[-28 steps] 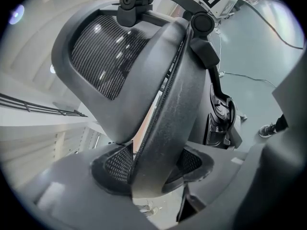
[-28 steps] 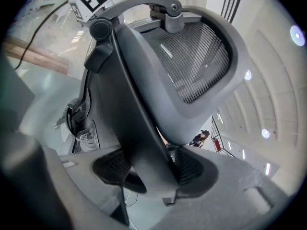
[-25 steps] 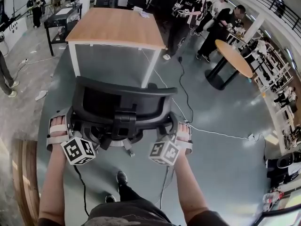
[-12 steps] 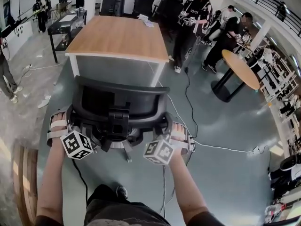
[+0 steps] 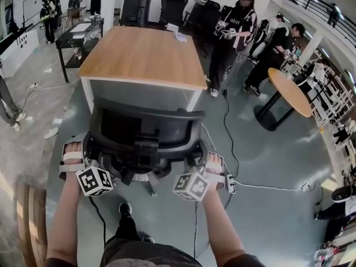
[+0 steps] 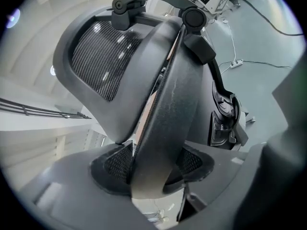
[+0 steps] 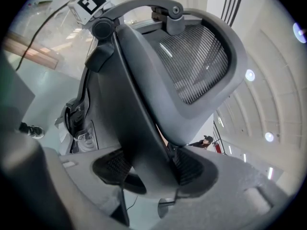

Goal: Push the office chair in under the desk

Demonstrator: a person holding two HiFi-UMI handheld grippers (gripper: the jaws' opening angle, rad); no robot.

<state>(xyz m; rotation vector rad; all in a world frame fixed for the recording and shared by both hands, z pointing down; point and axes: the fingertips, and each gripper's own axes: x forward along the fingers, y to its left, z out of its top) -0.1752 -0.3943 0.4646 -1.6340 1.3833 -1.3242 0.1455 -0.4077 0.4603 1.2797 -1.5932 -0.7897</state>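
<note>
Since a second ago, office chair (image 5: pixel 142 132) rolled closer to desk (image 5: pixel 143 54). Backrest top now near desk's front edge, seat not yet under, so push looks about halfway. Left gripper (image 5: pixel 82 152) and right gripper (image 5: pixel 203 159) each pinch backrest side rim. Chair: black mesh, curved moulded plastic frame. Desk: flat wood-grain top, white legs.

Office: desk (image 5: pixel 146 57), office chair (image 5: pixel 139 128)

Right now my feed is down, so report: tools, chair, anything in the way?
Left tool, right tool: each clamped on office chair, backrest edges. Chair faces desk, not yet under. Floor cable to its right, seemingly off path.
</note>
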